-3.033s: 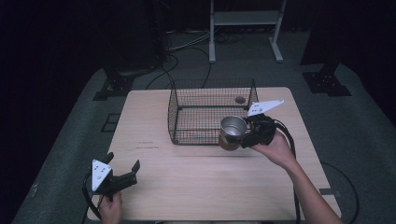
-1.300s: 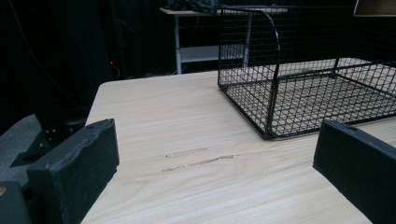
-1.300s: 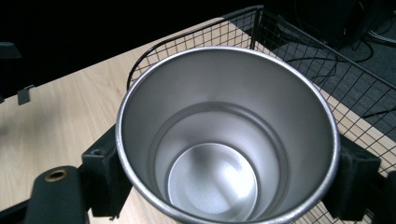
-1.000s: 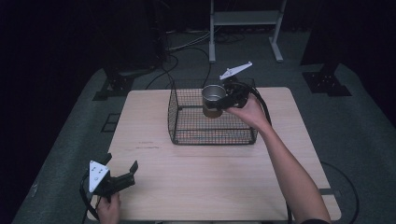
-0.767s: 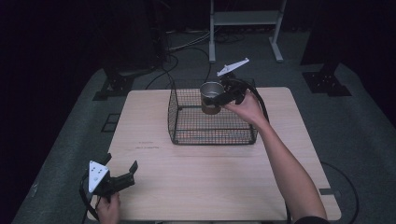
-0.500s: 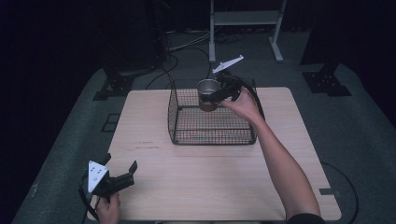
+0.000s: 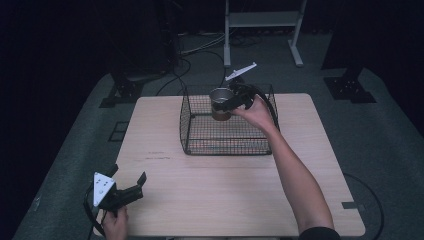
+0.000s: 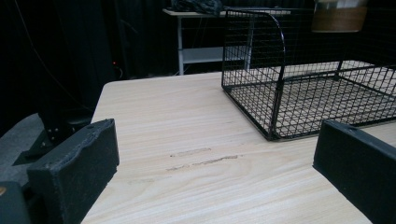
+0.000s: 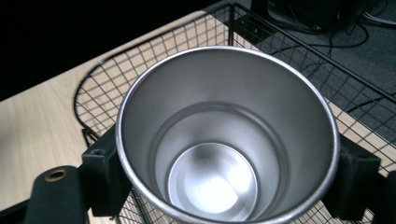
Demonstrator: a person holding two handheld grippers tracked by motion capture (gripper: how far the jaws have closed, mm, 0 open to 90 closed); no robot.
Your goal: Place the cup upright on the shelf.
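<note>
Holding the steel cup point(image 7: 220, 102) upright above the wire basket point(image 7: 200, 142), right gripper point(image 7: 235, 101) fingers are clamping its sides; lowering straight down should clear the rim, left gripper point(image 7: 131, 189) idling wide near the basket.

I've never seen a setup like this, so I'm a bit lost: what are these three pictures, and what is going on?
A person sits at a wooden table and holds hand-operated tongs in each hand; there is no robot arm. One picture looks down from above. The other two come from small cameras riding on each tool. The right tongs grip a shiny, empty metal cup above a black wire basket, seemingly to set it inside. The left tongs rest open at the table's near left corner, holding nothing; their black jaws frame that tool's own view of the basket.
</note>
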